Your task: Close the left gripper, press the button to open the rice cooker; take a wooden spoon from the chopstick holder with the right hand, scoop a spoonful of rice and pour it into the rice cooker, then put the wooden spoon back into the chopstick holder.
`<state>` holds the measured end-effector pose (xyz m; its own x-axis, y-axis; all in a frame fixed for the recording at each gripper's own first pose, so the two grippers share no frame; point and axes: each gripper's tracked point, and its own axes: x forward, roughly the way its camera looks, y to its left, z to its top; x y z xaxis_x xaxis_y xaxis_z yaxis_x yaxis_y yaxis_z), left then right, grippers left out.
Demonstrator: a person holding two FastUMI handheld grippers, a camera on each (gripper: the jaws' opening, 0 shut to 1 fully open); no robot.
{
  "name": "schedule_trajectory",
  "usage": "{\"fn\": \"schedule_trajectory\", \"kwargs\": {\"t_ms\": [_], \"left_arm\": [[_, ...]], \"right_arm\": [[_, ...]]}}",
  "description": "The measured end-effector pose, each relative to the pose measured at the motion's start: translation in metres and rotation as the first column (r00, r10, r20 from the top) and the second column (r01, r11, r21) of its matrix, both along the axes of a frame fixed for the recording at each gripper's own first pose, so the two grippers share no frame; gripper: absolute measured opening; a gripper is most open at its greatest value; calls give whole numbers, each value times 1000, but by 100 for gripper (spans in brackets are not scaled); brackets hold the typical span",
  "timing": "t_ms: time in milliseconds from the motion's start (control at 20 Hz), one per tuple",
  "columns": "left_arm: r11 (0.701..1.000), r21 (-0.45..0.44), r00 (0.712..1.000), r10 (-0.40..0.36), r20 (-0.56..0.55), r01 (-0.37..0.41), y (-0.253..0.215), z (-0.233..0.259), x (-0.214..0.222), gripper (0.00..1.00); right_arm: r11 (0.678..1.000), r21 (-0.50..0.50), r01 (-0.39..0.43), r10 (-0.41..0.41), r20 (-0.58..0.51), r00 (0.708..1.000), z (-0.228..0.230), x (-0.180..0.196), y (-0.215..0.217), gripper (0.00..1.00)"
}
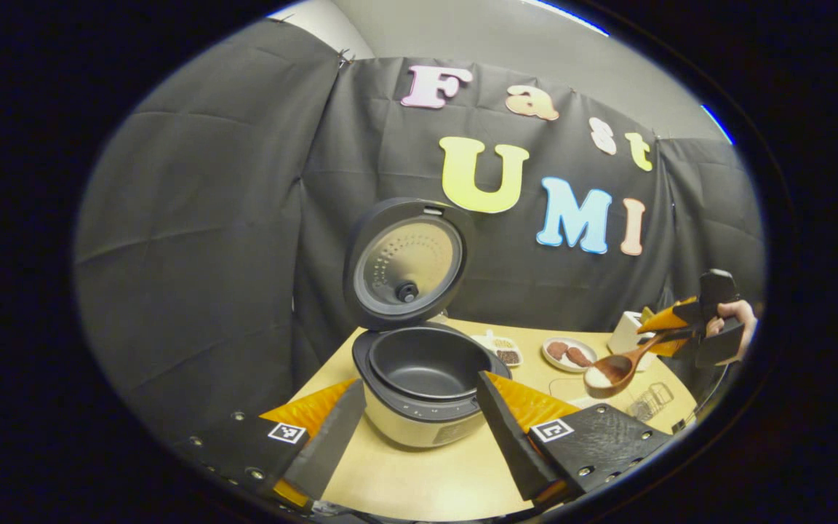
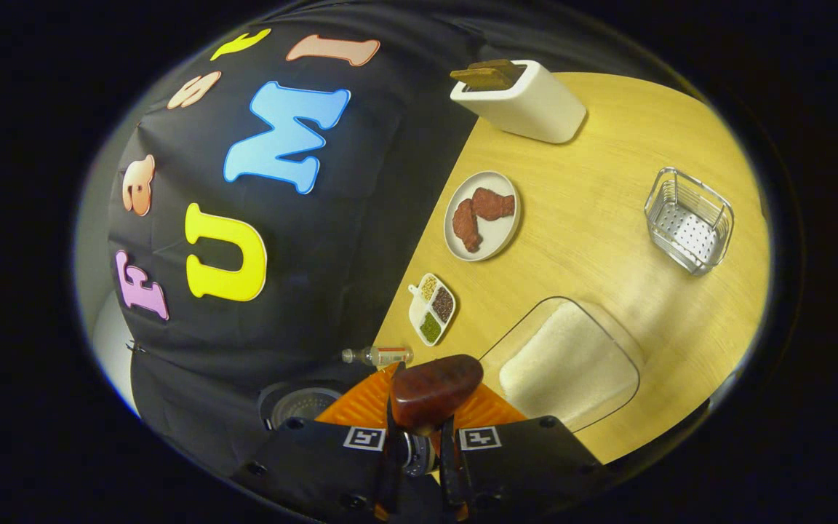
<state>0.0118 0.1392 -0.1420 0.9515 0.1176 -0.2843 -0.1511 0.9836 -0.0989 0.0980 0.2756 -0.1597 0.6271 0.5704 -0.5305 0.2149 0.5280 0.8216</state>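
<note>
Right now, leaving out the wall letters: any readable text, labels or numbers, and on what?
No readable text.
Rice cooker front panel: blurred.
Small bottle label: too small.
Square tags on the left gripper and right gripper: coded patterns, not words.

My worktop (image 2: 593, 218) is pale yellow wood grain. The rice cooker (image 1: 419, 407) has a cream body, dark grey pot and silver perforated inner lid. My wooden spoon (image 1: 612, 372) is reddish brown, carrying white rice. White plate (image 2: 483, 216), brown pieces; white toaster (image 2: 528, 105); silvery wire chopstick holder (image 2: 688, 220).
</note>
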Motion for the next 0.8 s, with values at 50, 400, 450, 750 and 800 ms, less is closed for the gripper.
{"fn": "schedule_trajectory", "kwargs": {"t_ms": [50,400,450,750,800], "left_arm": [[1000,-4,1000,9,0,-9,2,-1,-4,96],[998,-41,999,51,12,-50,10,-2,-12,96],[998,-42,999,53,4,-53,9,-4,-13,96],[995,-25,995,100,-5,-100,17,-2,-22,96],[994,-24,994,106,-11,-106,20,-2,-22,96]], "right_arm": [[1000,19,-12,12,-2,1000,3,2,9,23],[992,62,-113,110,43,993,28,8,78,22],[989,74,-127,124,51,991,34,9,89,19],[971,91,-221,212,94,973,52,13,156,22],[970,73,-231,223,104,969,51,15,166,22]]}}
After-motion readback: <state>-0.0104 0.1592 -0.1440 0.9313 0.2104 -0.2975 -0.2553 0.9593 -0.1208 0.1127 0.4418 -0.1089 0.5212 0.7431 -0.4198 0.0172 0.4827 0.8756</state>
